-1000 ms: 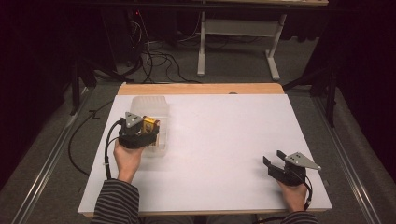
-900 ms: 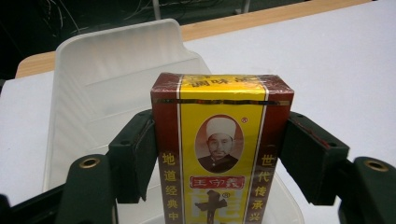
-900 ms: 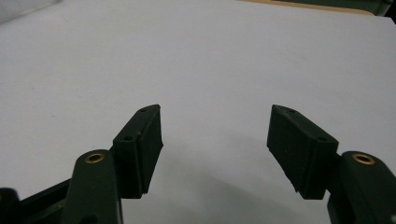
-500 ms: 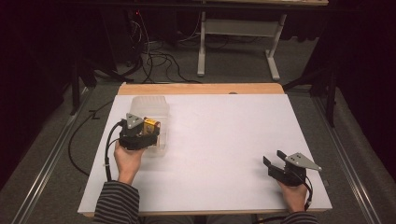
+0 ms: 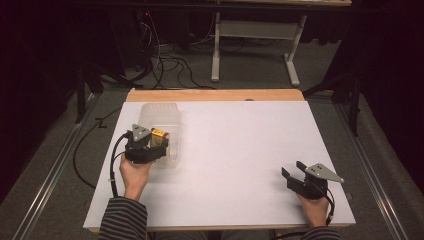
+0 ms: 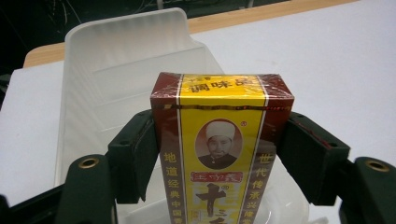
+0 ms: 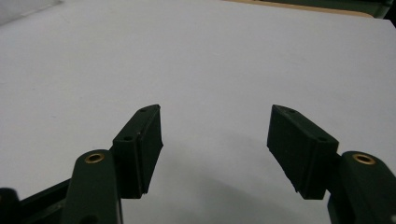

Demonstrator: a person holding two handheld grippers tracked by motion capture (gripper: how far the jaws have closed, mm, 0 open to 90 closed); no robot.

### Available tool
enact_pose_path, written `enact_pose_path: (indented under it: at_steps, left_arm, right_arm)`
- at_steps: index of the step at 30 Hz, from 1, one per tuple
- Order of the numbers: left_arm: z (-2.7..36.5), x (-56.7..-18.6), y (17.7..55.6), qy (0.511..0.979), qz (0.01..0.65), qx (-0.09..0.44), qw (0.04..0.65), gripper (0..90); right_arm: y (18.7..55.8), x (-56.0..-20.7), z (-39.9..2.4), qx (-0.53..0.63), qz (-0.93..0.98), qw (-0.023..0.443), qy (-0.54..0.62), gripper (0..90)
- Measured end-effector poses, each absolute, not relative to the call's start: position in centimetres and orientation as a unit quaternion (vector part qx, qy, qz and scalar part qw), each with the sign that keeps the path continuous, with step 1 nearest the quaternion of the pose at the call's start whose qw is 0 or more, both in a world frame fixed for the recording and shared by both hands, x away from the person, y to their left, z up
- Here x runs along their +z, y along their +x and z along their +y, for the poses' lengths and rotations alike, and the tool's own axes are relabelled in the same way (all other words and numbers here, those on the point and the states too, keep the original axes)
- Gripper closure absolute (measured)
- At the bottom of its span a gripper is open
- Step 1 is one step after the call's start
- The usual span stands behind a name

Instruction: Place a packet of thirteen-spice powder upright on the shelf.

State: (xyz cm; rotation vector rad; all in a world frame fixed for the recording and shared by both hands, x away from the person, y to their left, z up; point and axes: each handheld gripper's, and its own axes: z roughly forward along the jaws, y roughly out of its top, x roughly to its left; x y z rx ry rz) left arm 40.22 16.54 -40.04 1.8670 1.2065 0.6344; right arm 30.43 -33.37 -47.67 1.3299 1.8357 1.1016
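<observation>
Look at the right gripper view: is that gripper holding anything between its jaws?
No. The right gripper has its jaws spread apart, with bare white table between them.

The box's (image 6: 222, 154) lower end is cut off by the frame edge.

A white counter (image 5: 235, 150) with a bare wooden strip (image 5: 215, 95) along its far edge stands on a grey carpeted floor (image 5: 250, 75). Beyond the far edge, a light grey metal table frame (image 5: 255, 47) rests on two feet. Black cables (image 5: 165, 60) lie tangled on the floor left of that frame. A metal rail (image 5: 50, 175) runs along the floor at the counter's left, and another rail (image 5: 380, 185) at its right. The background is dark.
</observation>
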Motion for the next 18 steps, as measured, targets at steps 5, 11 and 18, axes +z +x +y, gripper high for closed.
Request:
enact_pose_path:
  at_steps: [5, 11, 18]
  left_arm:
    - [16.7, -40.3, 40.09, 0.739, 0.481, 0.252, 0.4, 32.2]
    - [16.68, -40.41, 39.91, 0.736, 0.482, 0.255, 0.402, 31.7]
    - [16.44, -40.53, 39.74, 0.737, 0.479, 0.26, 0.401, 31.9]
  right_arm:
    - [30.41, -47.66, -33.32, 0.415, 0.694, 0.304, 0.503, 35.9]
    - [30.41, -47.67, -33.37, 0.417, 0.693, 0.306, 0.502, 35.8]
    - [30.38, -47.67, -33.36, 0.418, 0.692, 0.307, 0.502, 35.8]
